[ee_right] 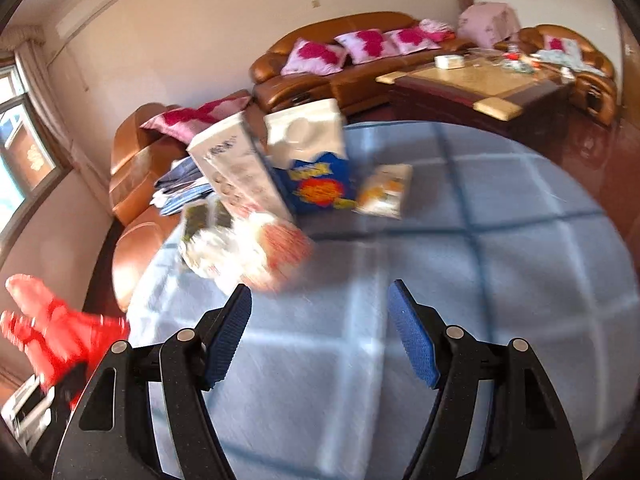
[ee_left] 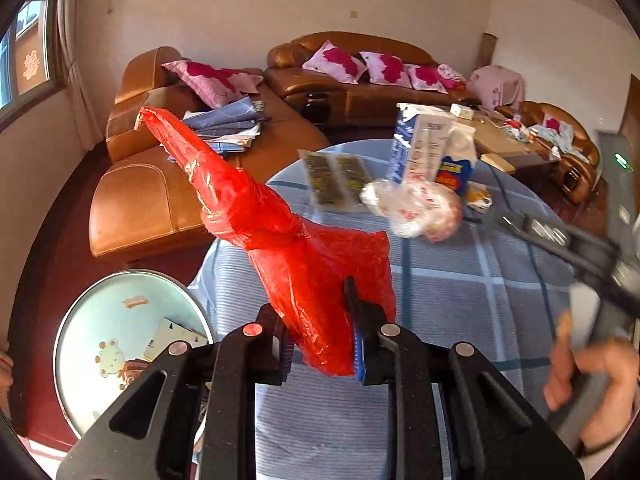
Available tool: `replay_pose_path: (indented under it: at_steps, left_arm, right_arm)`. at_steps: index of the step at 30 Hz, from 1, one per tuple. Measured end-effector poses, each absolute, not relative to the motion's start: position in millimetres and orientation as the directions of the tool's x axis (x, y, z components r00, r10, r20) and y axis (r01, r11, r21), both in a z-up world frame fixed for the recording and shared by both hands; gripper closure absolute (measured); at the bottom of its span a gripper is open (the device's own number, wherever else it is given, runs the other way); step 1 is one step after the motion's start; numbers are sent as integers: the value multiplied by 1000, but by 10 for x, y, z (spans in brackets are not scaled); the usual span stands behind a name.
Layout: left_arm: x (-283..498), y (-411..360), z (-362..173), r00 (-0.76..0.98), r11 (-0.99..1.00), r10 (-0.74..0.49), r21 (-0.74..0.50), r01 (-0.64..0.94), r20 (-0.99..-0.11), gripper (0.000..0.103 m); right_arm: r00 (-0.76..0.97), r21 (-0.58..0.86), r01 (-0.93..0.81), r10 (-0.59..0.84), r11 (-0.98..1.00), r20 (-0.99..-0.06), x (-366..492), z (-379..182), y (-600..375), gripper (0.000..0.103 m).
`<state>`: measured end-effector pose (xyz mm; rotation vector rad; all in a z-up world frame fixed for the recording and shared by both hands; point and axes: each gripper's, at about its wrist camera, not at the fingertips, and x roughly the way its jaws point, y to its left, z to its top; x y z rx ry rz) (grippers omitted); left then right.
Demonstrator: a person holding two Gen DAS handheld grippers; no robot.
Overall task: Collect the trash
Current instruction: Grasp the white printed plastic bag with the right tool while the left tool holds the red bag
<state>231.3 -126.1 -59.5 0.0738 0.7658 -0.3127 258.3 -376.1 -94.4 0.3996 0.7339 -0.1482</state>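
Observation:
My left gripper is shut on a red plastic bag and holds it up over the near left edge of the round table; the bag also shows in the right wrist view. My right gripper is open and empty above the table, seen blurred in the left wrist view. On the table lie a crumpled clear wrapper, a tall white and blue carton, a blue and white carton, a dark snack packet and a small yellow packet.
A round bin with a cartoon print stands on the floor to the left of the table. Brown leather sofas with pink cushions line the walls. A cluttered coffee table stands beyond the round table.

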Motion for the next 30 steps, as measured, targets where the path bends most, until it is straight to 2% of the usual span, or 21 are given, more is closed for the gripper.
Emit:
replay_pose_path:
  at_steps: [5,6,7,9,12,14,24,30]
  left_arm:
    - [2399,-1187,-596,659,939,-307,-108,326,-687,81]
    - [2412,-1176,-602,656,938,-312,-112,329,-687,81]
    - [2420,-1166,-612,654,938,-312,-113,329,-689,81]
    - [2447,-1157,-642,649,939,-310,-117,324,-695,81]
    - [2473,-1181,-679,643,942,-299,-111,316,-705,81]
    - [2467,-1186,-680,645,943,-295,-108,314,-705,81]
    - [2185,-1129,-543,678,953,-266,-79,294,-685,81]
    - [1928,-1044,-488,686,952,-267,-76,296,-677,81]
  right_arm:
    - [691,272,285,0,919,-723,3112,-1137,-3705,32]
    - [671,272,285,11,919,-741,3205,-1206,-3697,35]
    - [660,274,283,21,919,-751,3249,-1252,-3691,41]
    - [633,279,278,43,919,-773,3306,-1359,-3677,62]
    - [627,256,266,35,930,-779,3250,-1425,-3624,75]
    - [630,245,259,29,934,-776,3143,-1402,-3595,79]
    - [708,335,249,65,909,-703,2199,-992,-3452,80]
    - [730,332,247,51,910,-682,1774,-857,-3279,80]
